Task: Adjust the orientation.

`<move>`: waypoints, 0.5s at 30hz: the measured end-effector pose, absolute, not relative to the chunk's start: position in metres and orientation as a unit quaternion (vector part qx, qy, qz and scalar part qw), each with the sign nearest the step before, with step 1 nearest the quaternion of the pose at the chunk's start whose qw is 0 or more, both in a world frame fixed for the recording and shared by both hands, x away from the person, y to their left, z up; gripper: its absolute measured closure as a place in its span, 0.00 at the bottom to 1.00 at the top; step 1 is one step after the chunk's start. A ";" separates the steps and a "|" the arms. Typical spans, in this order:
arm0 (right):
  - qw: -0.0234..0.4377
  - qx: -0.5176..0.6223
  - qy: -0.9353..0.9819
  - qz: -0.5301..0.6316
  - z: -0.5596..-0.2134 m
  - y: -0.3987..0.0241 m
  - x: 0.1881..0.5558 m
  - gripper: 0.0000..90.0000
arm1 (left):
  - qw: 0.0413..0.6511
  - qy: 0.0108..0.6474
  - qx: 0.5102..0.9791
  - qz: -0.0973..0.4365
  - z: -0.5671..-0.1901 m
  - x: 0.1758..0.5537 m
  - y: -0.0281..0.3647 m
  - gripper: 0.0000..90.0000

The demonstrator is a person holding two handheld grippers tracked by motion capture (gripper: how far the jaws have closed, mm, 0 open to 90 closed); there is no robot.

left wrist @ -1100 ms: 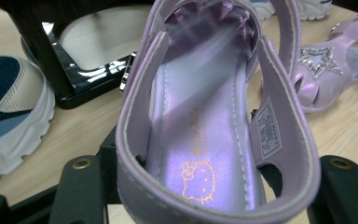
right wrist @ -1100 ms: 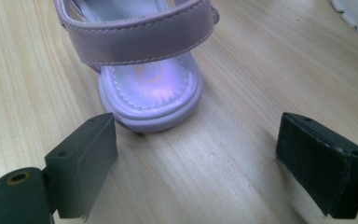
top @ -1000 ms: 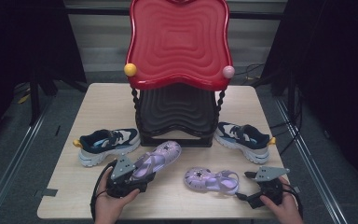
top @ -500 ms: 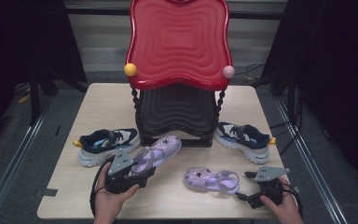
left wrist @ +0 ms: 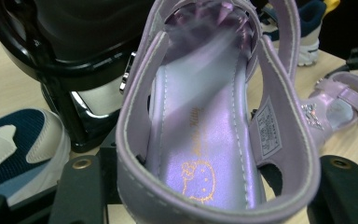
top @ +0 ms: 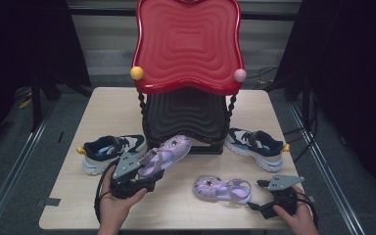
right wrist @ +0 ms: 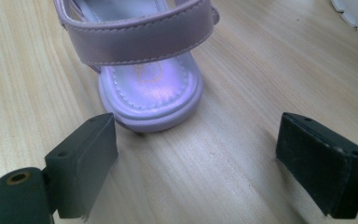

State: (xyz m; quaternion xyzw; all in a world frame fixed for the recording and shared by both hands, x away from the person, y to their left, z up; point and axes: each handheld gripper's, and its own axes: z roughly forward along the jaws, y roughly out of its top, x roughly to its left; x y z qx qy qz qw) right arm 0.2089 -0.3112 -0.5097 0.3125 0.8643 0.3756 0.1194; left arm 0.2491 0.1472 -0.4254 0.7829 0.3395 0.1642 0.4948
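At the far left of the wooden table, a navy and white sneaker is seen lying on its sole. Just right of it, the left gripper is held in the person's left hand near the front edge. A purple sandal is clamped by its heel end between the black jaws, as seen in the left gripper view, where the strap and the shiny insole with a small gold cartoon print sit between the two pads. The sandal is lifted off the table, and its toe is pointed toward the black shoe rack in the middle, under the big red wavy top.

To the right of that, a second purple sandal is lying flat on the table. Farther back on the right, another navy and white sneaker is set beside the rack. At the near right corner, the right gripper is held in the right hand. Its jaws are spread wide with nothing between them, and the heel of the flat sandal is seen just ahead of them.
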 end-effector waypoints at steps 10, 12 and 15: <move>0.119 0.313 0.864 0.376 -0.510 -0.311 0.209 0.13 | 0.497 0.352 0.773 0.179 -0.418 0.256 0.137 0.42; 0.119 0.313 0.864 0.376 -0.510 -0.311 0.209 0.13 | 0.498 0.353 0.771 0.183 -0.416 0.258 0.136 0.42; 0.119 0.313 0.864 0.376 -0.510 -0.311 0.209 0.13 | 0.500 0.354 0.768 0.187 -0.415 0.260 0.134 0.42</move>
